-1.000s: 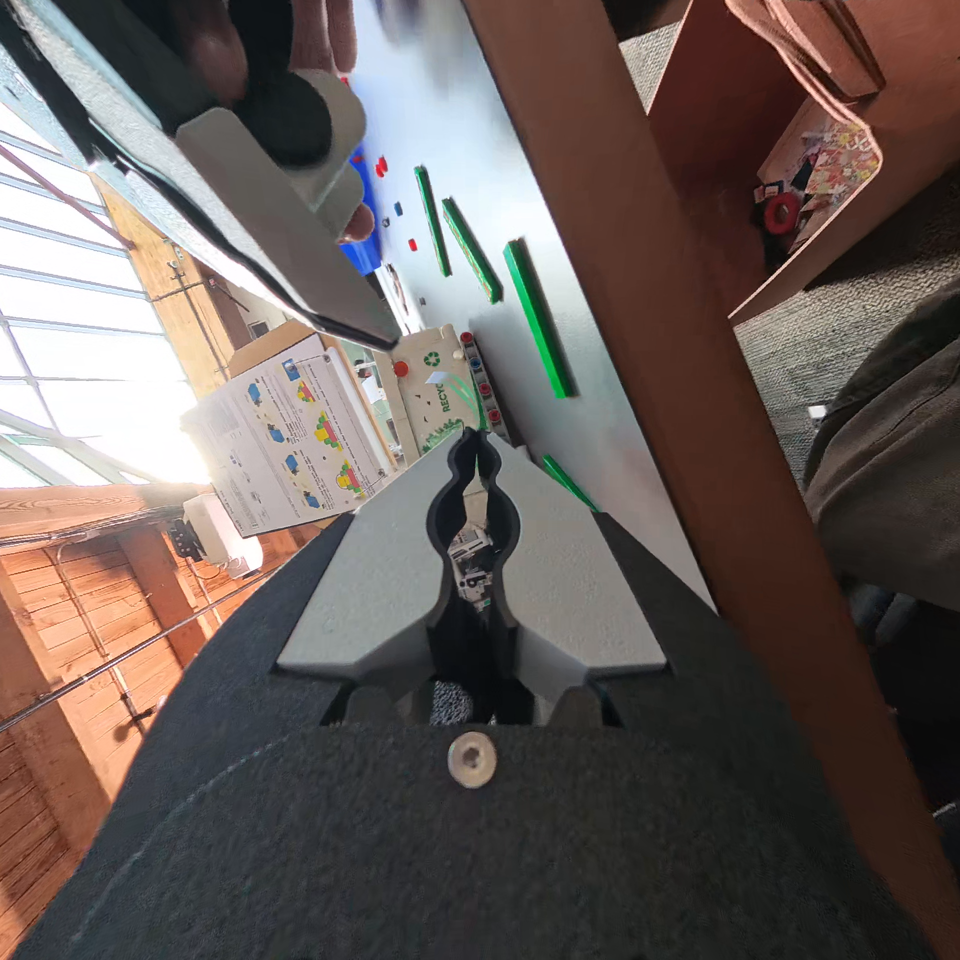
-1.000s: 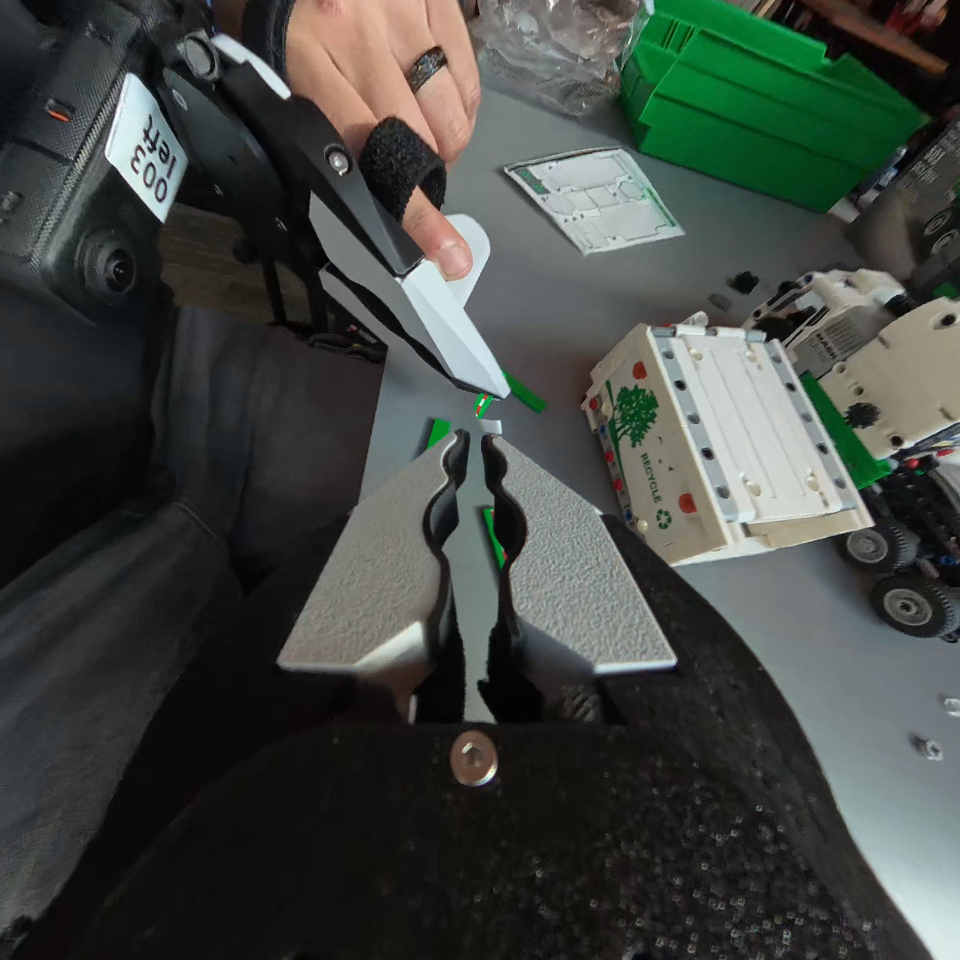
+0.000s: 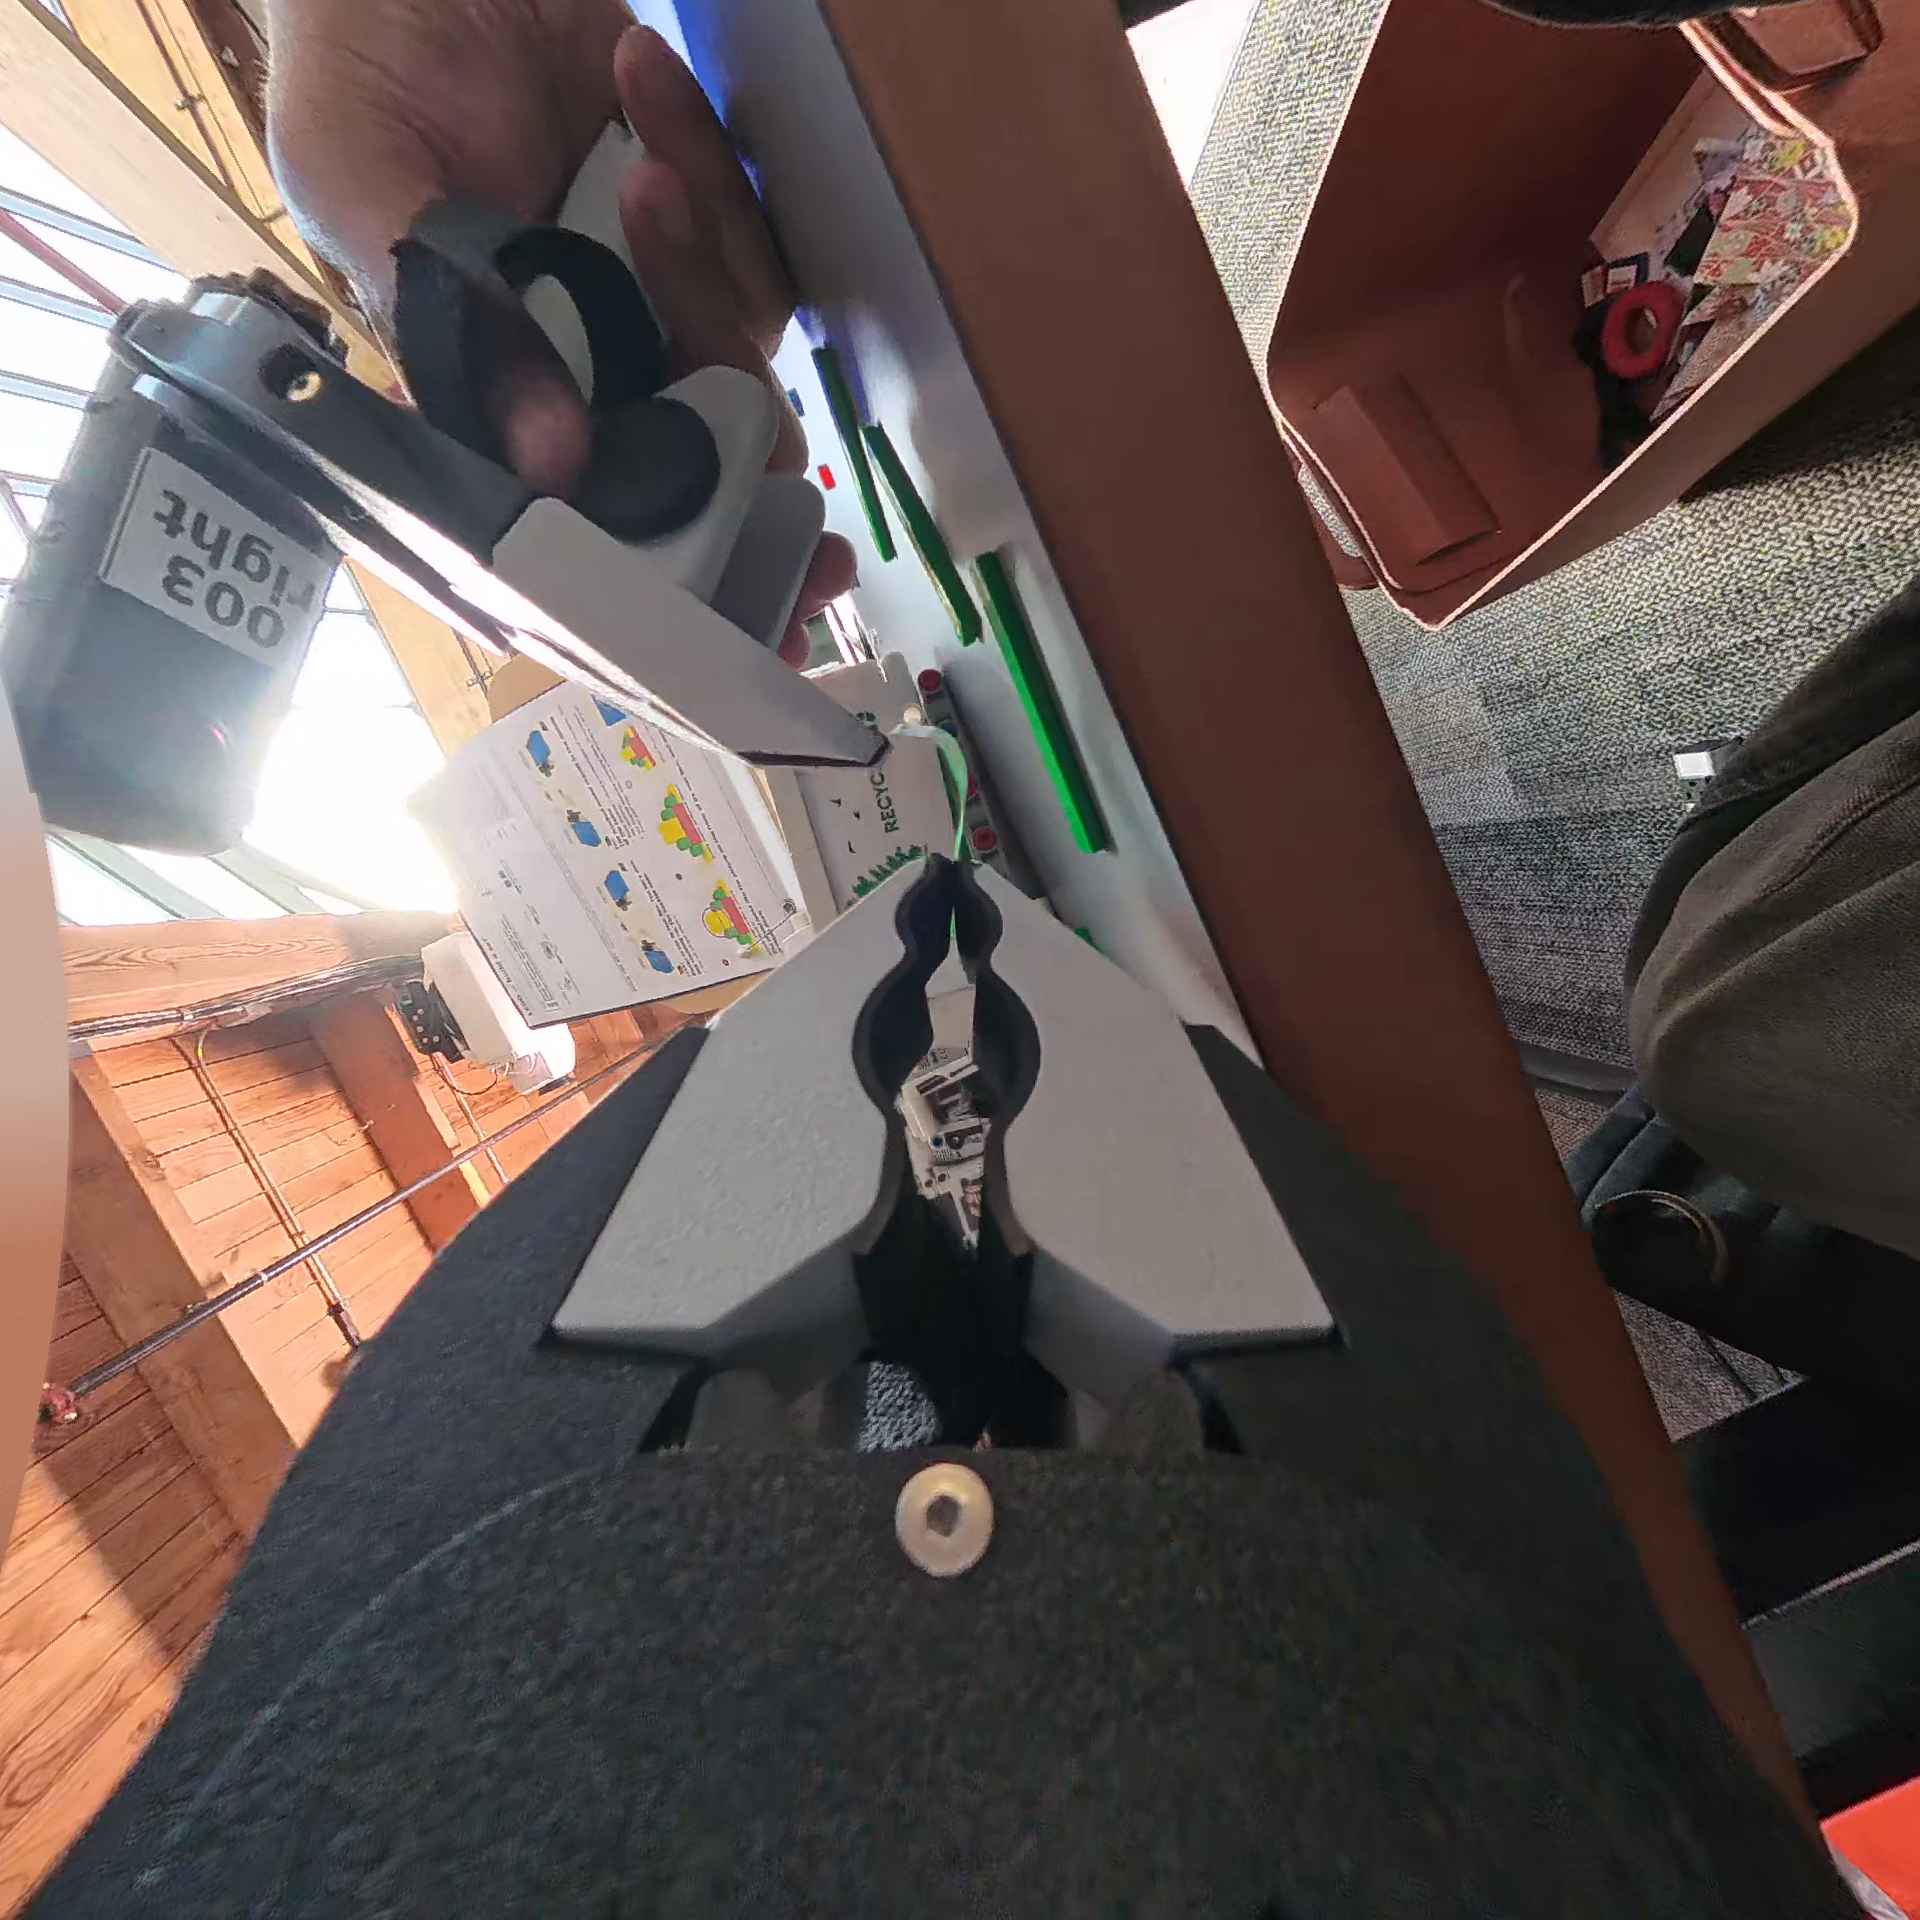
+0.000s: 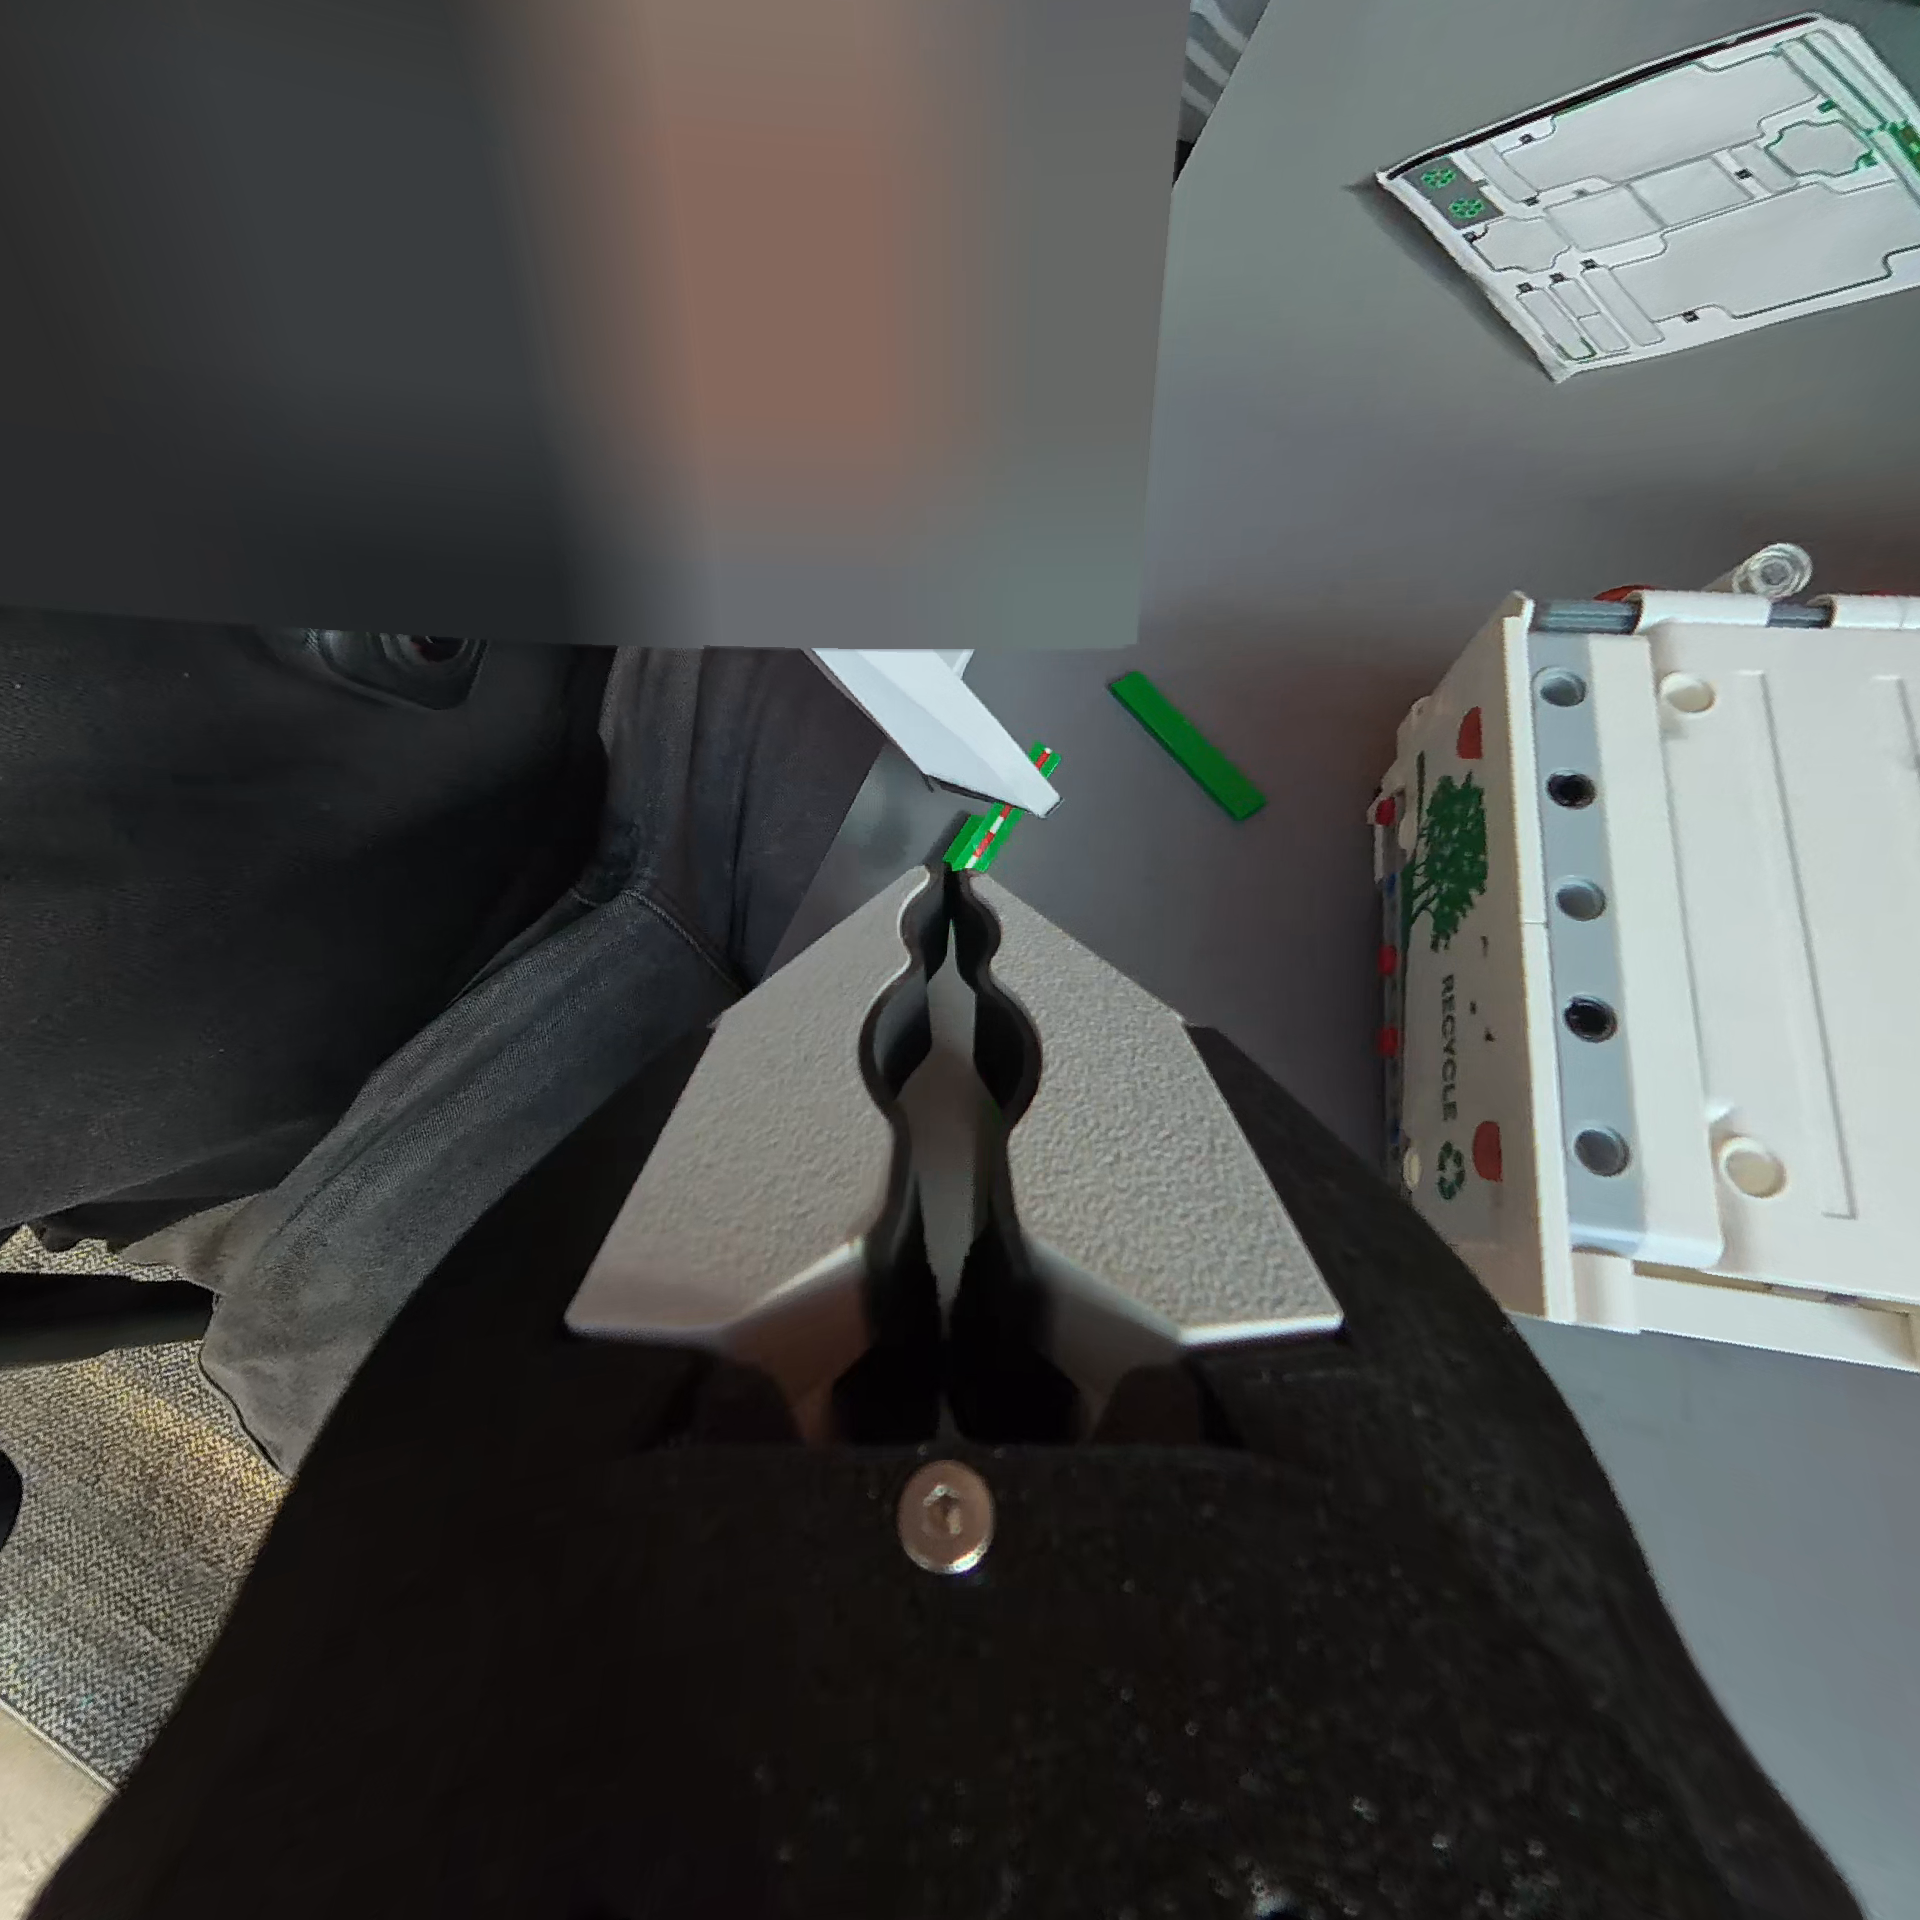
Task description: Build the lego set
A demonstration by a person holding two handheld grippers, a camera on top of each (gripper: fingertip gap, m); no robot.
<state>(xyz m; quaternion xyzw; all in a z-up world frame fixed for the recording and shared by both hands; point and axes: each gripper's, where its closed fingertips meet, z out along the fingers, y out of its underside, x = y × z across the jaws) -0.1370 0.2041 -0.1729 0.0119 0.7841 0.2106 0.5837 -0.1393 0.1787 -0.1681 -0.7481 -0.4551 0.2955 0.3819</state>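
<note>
A small green sticker strip (image 4: 982, 836) with red and white stripes is held between both grippers, just off the table's near edge. My right gripper (image 4: 951, 881) is shut on one end of it. My left gripper (image 4: 1023, 795) comes in from the upper left and pinches the other end. In the left wrist view, my left gripper (image 3: 951, 883) is shut on the thin green strip (image 3: 958, 790), which curves up to my right gripper (image 3: 873, 750). The white lego container body (image 4: 1662, 987) with a green tree print lies on the grey table (image 4: 1351, 499) to the right.
A sticker sheet (image 4: 1662, 187) lies at the far right. A loose green tile (image 4: 1184, 743) lies near the grippers. Long green plates (image 3: 1039, 707), small red pieces and an instruction booklet (image 3: 613, 831) are on the table. The wooden table edge (image 3: 1195, 727) runs alongside; a person's legs are nearby. Both grippers' tips are close together, under 4 cm apart. The left tips stand about 4 cm off the loose green tile (image 4: 1184, 743).
My right gripper has moved up to my left gripper's tips and shut on the green sticker. It was slightly open a second ago. Both grippers now hold the strip.
</note>
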